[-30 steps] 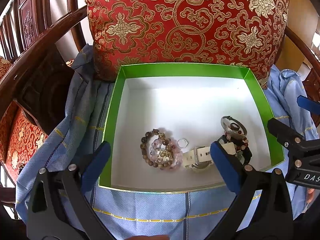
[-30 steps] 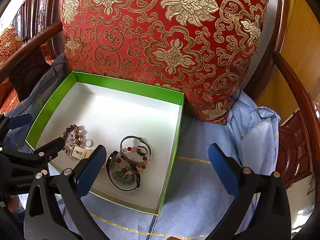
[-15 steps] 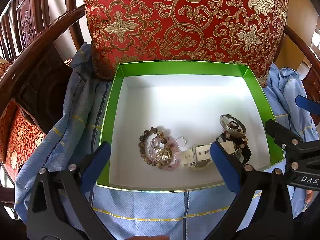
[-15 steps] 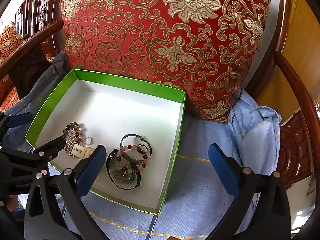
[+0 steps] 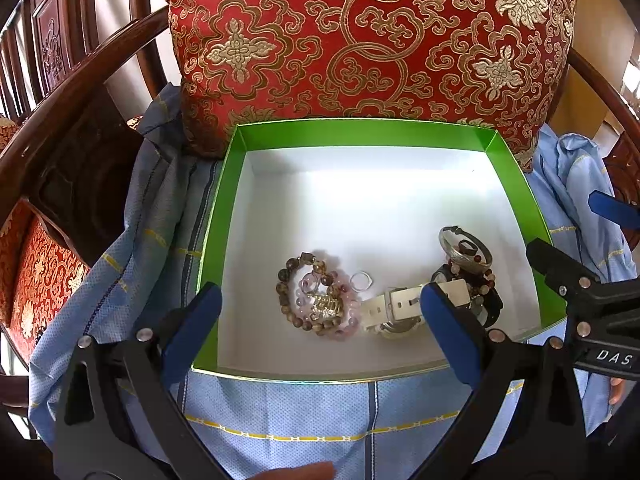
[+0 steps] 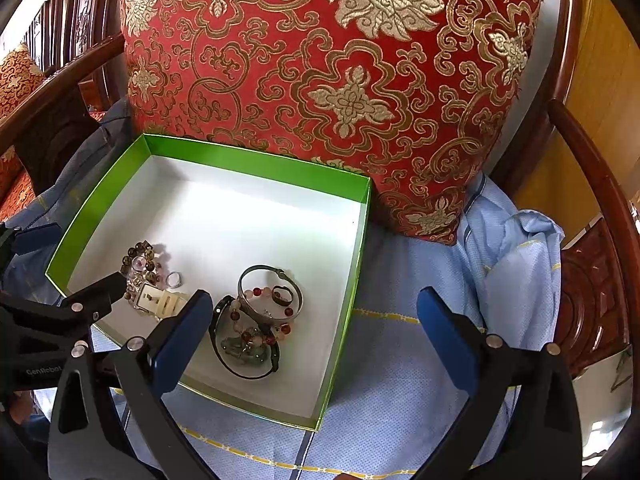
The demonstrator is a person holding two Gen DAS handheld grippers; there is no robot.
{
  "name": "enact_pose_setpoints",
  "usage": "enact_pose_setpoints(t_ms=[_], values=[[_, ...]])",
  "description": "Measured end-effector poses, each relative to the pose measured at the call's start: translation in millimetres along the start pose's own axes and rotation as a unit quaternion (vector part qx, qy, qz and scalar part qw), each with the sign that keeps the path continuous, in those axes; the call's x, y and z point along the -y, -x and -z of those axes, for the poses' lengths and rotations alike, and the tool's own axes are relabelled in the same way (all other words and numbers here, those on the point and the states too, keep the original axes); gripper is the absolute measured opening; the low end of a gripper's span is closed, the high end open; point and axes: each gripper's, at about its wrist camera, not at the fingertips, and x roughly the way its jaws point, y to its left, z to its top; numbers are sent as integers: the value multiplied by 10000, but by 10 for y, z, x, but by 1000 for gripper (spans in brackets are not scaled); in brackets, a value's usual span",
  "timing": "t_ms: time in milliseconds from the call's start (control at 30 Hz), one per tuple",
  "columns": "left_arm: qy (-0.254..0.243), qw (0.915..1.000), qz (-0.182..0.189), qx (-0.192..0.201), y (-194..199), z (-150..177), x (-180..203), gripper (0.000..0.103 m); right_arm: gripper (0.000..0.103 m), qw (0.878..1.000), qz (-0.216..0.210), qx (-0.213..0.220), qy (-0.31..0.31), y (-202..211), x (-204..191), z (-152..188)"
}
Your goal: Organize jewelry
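A green box (image 5: 360, 132) with a white floor holds the jewelry. A brown and pink bead bracelet pile (image 5: 312, 298), a small silver ring (image 5: 361, 281), a white-strapped watch (image 5: 396, 308) and a silver bangle (image 5: 464, 246) with dark bracelets lie near its front. In the right wrist view the box (image 6: 256, 162), bangle (image 6: 269, 292), black cord with green pendant (image 6: 244, 350) and watch (image 6: 160, 302) show. My left gripper (image 5: 320, 320) is open and empty over the box's front edge. My right gripper (image 6: 312, 324) is open and empty over the box's right front corner.
The box sits on a light blue cloth (image 5: 280, 412) on a wooden chair seat. A red and gold cushion (image 5: 360, 40) stands right behind the box. Curved wooden armrests (image 6: 592, 184) rise on both sides. Crumpled cloth (image 6: 520, 264) lies right of the box.
Both grippers have drawn back and down a little, so the box sits slightly higher in view. The jewelry has not moved. Both grippers stay open.
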Motion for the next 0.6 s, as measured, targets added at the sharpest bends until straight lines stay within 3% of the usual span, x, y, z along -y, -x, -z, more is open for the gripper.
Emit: enact_pose_setpoints(t_ms=[600], values=[[-17, 10000, -26, -32, -15, 4, 14, 98, 100, 10000, 3, -22, 48, -26, -15, 4]])
